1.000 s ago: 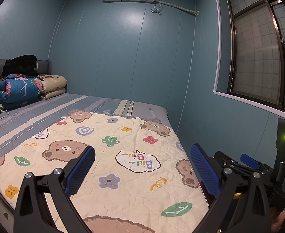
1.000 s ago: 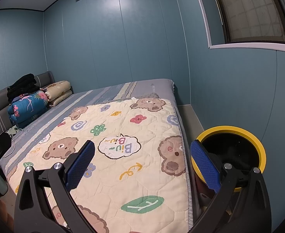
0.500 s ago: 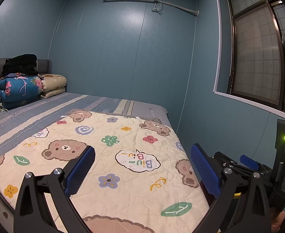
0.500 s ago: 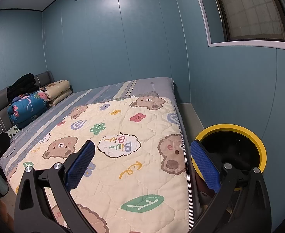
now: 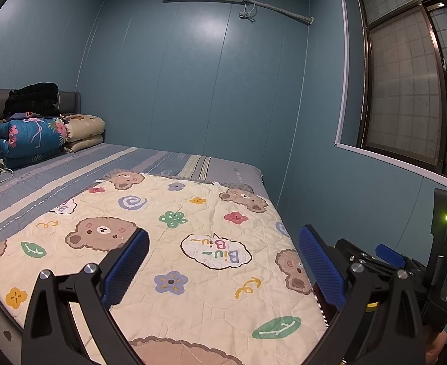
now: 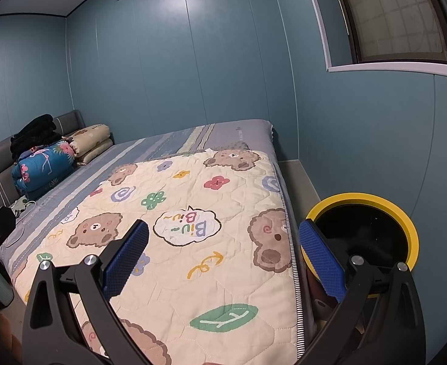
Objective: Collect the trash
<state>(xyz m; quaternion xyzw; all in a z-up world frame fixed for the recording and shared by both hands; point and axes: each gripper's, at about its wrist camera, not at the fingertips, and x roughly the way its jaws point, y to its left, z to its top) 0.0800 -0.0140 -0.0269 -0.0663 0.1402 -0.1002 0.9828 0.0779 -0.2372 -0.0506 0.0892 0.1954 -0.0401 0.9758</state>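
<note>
Little changed from a second ago: both views nearly as before, the right tool's view tipped slightly lower over the bed. Left tool (image 5: pixel 223 266) spread wide, blue pads (image 5: pixel 126 266) apart, nothing held. Right tool (image 6: pixel 223 263) likewise wide open and bare. Beneath and ahead of both, a bear-print quilt (image 5: pixel 174 243) lying flat on the bed (image 6: pixel 174 140). No loose trash to be made out on the quilt from either view. Just right of the right tool, past the quilt's piped edge (image 6: pixel 293 261), a black bin with a yellow rim (image 6: pixel 409 228) in the narrow gap between bed and blue wall (image 6: pixel 360 140). Far ahead to the left, folded bedding (image 5: pixel 31 137) against the headboard. To the left tool's right, the other tool's body, close beside.
</note>
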